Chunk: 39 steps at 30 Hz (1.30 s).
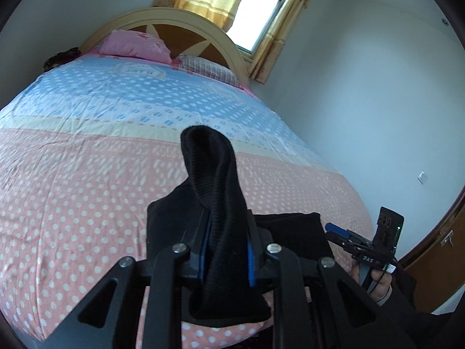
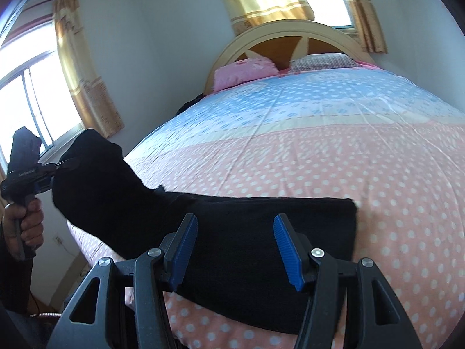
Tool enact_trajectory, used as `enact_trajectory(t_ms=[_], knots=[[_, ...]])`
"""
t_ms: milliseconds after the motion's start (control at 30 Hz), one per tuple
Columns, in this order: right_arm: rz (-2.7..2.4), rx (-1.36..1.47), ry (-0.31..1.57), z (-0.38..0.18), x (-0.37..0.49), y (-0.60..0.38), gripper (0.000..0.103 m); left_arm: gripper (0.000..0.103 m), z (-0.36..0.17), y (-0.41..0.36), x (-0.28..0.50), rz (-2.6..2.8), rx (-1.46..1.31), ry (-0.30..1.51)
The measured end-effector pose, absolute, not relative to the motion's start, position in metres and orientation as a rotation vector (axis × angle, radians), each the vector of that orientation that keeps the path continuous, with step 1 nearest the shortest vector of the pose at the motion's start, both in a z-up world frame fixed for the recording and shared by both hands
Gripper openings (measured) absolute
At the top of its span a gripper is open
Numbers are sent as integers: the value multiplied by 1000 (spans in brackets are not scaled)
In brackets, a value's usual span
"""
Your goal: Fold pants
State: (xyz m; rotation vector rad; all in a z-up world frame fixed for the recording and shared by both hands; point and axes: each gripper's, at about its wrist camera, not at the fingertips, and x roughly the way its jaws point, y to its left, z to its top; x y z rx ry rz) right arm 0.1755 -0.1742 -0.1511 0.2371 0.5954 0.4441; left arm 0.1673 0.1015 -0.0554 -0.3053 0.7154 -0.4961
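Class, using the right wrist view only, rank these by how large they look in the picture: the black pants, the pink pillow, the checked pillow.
1. Black pants, largest by far, though also nearest the camera.
2. Pink pillow and checked pillow: they look much alike, so no firm order.

1. The left tongs (image 1: 225, 257) are clamped, the two blue-padded fingers (image 1: 251, 264) pressed in from both sides on a bunched fold of black cloth that stands up between them.
2. In the right wrist view the left tongs (image 2: 68, 164) are raised at the far left, tips pointing right, gripped from below by a bare hand (image 2: 24, 221) wrapped around the handle.
3. The right tongs (image 2: 237, 251) stand wide apart, blue pads (image 2: 286, 251) angled outward with nothing between them.
4. In the left wrist view the right tongs (image 1: 334, 229) sit low at the right, pointing left, with the right hand (image 1: 377, 285) around the handle and a dark sleeve behind it.
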Motion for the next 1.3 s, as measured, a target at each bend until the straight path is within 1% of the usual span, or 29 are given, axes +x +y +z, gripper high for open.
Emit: enact_trajectory(t_ms=[300,533,733,1067,1300], knots=[[326,317,581,-155,181,-213,57,21,-23,29,176,-629,-278,748],[245,368,549,-152,181,-240,57,21,-20,-25,187,-693,-238,783],[200,405,534,-151,179,-259,57,21,-40,-65,202,-713,-183,846],[162,452,566,-159,182,-270,58,21,-85,-132,214,-711,-27,950],[170,490,602,-169,187,-273,58,22,-112,-163,205,-690,60,957]])
